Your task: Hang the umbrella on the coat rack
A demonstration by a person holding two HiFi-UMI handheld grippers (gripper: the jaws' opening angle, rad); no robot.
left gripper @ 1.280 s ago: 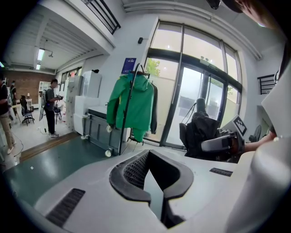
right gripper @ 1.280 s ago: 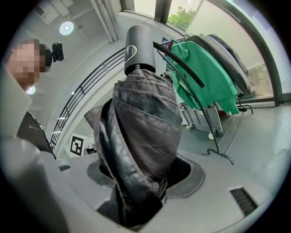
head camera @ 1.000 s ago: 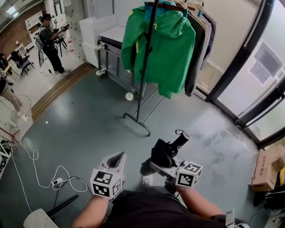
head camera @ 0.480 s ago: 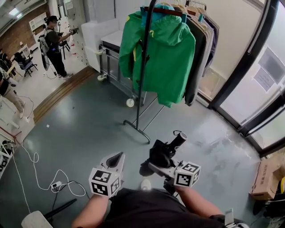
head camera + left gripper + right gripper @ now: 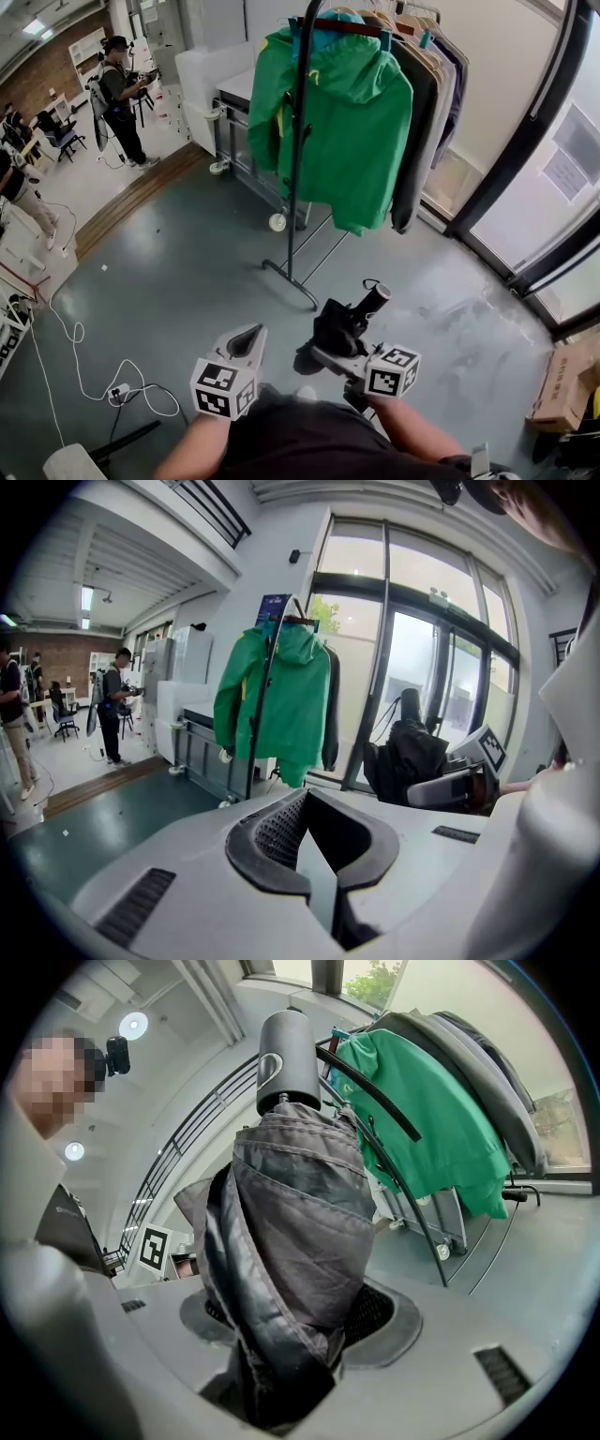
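The coat rack (image 5: 296, 159) stands ahead, a black pole on a floor foot, with a green jacket (image 5: 352, 122) and darker coats on its top bar. My right gripper (image 5: 325, 353) is shut on the folded black umbrella (image 5: 339, 328), whose handle (image 5: 374, 299) points toward the rack. In the right gripper view the umbrella (image 5: 286, 1241) fills the space at my right gripper (image 5: 300, 1330), handle up. My left gripper (image 5: 247, 335) is held low beside it, shut and empty; the left gripper view has my left gripper (image 5: 307, 797) aimed at the rack (image 5: 262, 714).
A wheeled metal cart (image 5: 246, 122) stands behind the rack. Glass doors (image 5: 525, 169) run along the right. A white cable (image 5: 70, 347) trails over the floor at left, and a cardboard box (image 5: 562, 389) sits at right. A person (image 5: 122, 103) stands far left.
The rack and jacket have grown larger and slid lower in the head view as I came closer. Both grippers moved along with me, the umbrella still in the right one.
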